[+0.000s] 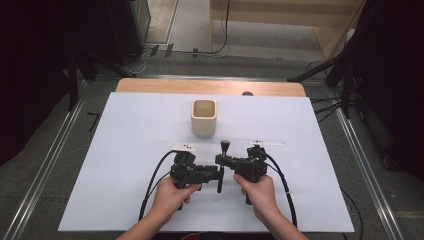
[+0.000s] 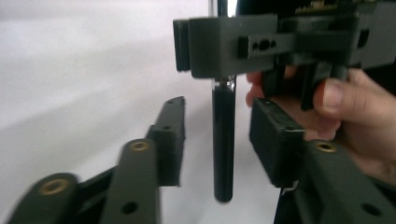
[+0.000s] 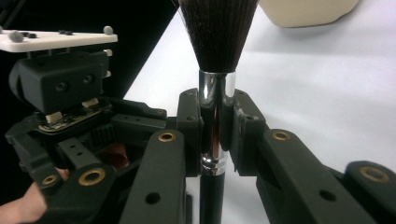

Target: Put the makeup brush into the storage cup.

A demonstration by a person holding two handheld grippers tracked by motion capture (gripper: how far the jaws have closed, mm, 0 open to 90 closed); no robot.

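A person stands at a table covered with a white sheet (image 1: 125,150) and holds 2 grippers close together near its front edge. The right gripper (image 3: 217,135) is clamped tight on a makeup brush (image 3: 215,70), its 2 jaws pressing the silver ferrule from both sides just below the dark bristles, so the brush stands upright with the bristles at the top and the black handle hanging down. In the high view the brush (image 1: 221,165) sits between the 2 hands, its tuft pointing toward a cream square cup (image 1: 204,118) that stands farther back on the sheet, well apart from both grippers. The left gripper (image 2: 219,135) is about half open: its 2 jaws stand either side of the black handle (image 2: 223,140) with a clear gap on each side, touching nothing. The right hand (image 2: 345,107) shows just behind that handle.
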